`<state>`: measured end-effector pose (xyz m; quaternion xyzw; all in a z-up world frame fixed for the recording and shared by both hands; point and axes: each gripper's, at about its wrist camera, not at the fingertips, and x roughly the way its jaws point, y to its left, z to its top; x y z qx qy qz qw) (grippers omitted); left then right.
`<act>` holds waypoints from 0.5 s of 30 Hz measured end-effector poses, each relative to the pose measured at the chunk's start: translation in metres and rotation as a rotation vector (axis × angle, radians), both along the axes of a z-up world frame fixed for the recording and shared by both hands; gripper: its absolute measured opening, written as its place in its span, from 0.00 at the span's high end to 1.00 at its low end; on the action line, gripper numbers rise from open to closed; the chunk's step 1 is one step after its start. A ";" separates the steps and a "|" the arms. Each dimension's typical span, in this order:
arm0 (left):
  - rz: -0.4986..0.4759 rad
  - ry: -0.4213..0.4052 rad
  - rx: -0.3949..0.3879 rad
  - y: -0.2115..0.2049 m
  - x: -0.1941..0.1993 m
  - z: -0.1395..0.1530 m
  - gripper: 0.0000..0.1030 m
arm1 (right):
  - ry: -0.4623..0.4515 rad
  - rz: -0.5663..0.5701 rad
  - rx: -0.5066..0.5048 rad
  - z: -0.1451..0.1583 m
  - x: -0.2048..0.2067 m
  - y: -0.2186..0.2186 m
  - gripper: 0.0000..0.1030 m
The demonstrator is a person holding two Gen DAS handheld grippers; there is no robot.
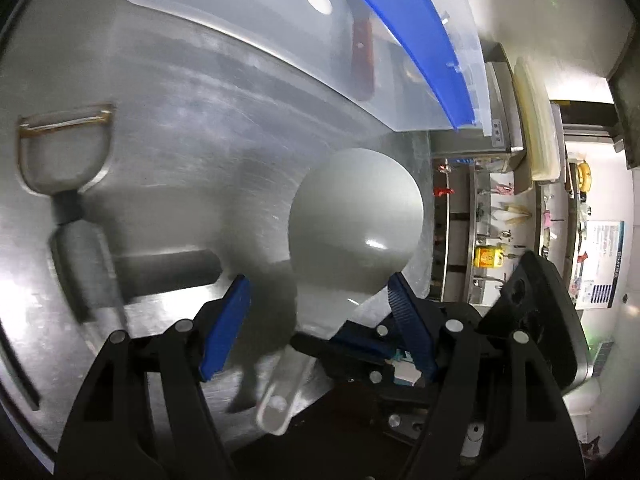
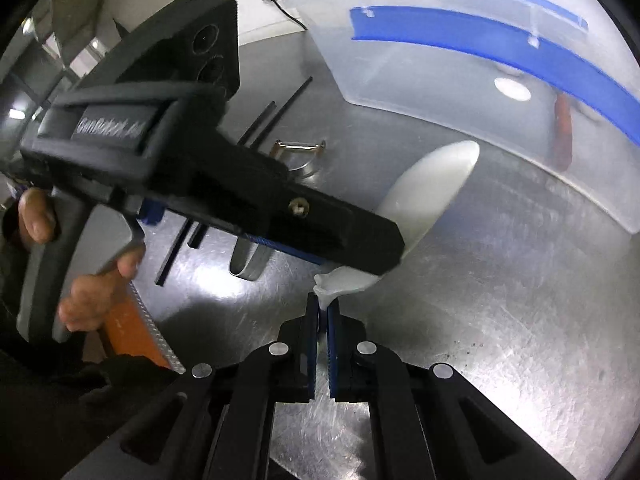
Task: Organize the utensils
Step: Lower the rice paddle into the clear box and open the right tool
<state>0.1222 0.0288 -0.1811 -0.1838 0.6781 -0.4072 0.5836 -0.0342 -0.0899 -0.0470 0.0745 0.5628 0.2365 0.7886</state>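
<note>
A white rice paddle (image 1: 356, 224) hangs above the steel table. My right gripper (image 2: 323, 308) is shut on the end of its handle, and in the left wrist view that gripper (image 1: 316, 346) comes in from the right. My left gripper (image 1: 316, 284) is open, its blue fingers on either side of the paddle's neck, with a clear gap on the left side. In the right wrist view the left gripper (image 2: 352, 248), held by a hand (image 2: 92, 300), crosses in front of the paddle (image 2: 432, 184). A metal peeler (image 1: 64, 152) lies on the table to the left.
A clear plastic bin (image 2: 460, 92) with blue handles stands at the back, holding a red-handled utensil (image 2: 564, 132). Black chopsticks (image 2: 280, 108) lie beyond the peeler (image 2: 298, 152). An orange object (image 2: 136, 328) sits at the table's left edge. The table edge (image 1: 428, 216) runs right of the paddle.
</note>
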 end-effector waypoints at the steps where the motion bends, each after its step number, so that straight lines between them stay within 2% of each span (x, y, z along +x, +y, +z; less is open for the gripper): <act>1: -0.004 0.002 -0.004 -0.004 -0.002 0.000 0.35 | 0.007 -0.002 0.017 0.000 0.001 -0.004 0.95; 5: -0.005 0.008 -0.028 -0.011 -0.004 0.001 0.35 | 0.033 -0.009 0.101 0.004 0.001 -0.024 0.95; 15: 0.065 0.022 -0.174 -0.021 0.007 0.017 0.36 | 0.092 0.046 0.354 0.027 0.002 -0.065 0.95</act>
